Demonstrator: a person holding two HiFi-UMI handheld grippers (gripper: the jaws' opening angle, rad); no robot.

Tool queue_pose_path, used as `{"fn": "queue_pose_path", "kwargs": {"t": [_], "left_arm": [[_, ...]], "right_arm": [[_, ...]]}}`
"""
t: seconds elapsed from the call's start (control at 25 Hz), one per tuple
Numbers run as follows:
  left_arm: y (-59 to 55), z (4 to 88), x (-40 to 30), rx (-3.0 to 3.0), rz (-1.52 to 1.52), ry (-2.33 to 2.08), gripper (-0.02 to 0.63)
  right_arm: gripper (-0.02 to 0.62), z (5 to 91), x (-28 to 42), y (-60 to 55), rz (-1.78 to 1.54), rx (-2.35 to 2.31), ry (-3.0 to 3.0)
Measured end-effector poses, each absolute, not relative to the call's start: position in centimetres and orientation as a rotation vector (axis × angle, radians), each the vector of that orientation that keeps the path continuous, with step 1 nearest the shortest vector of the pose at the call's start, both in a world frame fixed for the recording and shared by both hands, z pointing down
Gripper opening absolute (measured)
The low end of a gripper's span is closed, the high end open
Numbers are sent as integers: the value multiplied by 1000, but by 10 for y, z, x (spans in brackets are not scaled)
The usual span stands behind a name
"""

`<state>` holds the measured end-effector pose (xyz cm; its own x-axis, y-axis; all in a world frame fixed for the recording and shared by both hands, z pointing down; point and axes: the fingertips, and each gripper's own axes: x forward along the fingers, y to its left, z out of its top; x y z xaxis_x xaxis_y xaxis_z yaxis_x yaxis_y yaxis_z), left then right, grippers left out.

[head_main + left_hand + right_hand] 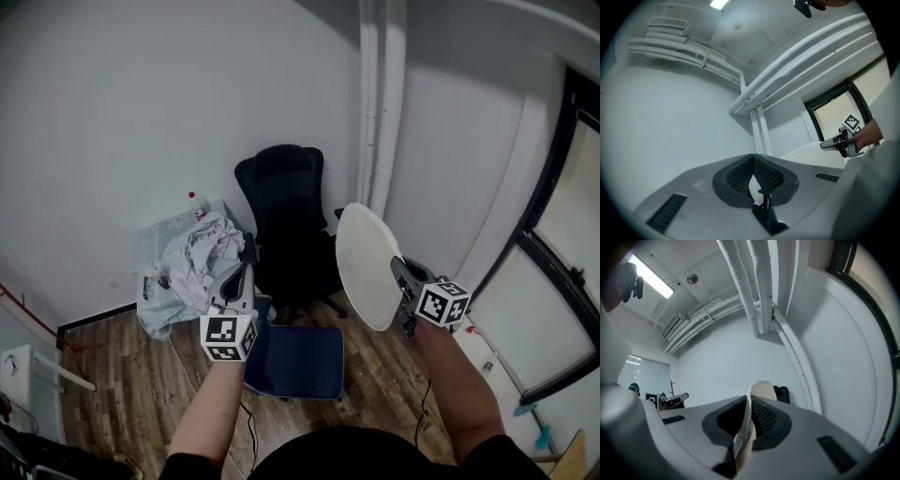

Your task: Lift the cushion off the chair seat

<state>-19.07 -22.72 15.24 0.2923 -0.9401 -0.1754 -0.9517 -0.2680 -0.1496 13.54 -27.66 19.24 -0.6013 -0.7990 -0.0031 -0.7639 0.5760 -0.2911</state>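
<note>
A round white cushion hangs on edge in the air to the right of the black office chair, clear of its seat. My right gripper is shut on the cushion's right rim. In the right gripper view the cushion's edge stands pinched between the pads, with the chair's back behind it. My left gripper is held up to the left of the chair, apart from the cushion. Its jaws meet at the tips, and only a thin white sliver shows in the gap. The left gripper view also catches the right gripper.
A blue square pad lies low under my left hand, over the wood floor. Crumpled white cloth is heaped on a covered stand left of the chair. White pipes run up the corner, and a dark-framed window is at the right.
</note>
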Motion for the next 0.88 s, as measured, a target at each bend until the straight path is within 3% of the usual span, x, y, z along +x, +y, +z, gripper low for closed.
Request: {"fn": "queue_pose_path", "kwargs": {"t": [0.88], "left_arm": [[-233, 144, -189, -2330, 84, 1707, 5]], "right_arm": [[31, 182, 130, -281, -309, -1348, 2657]]}}
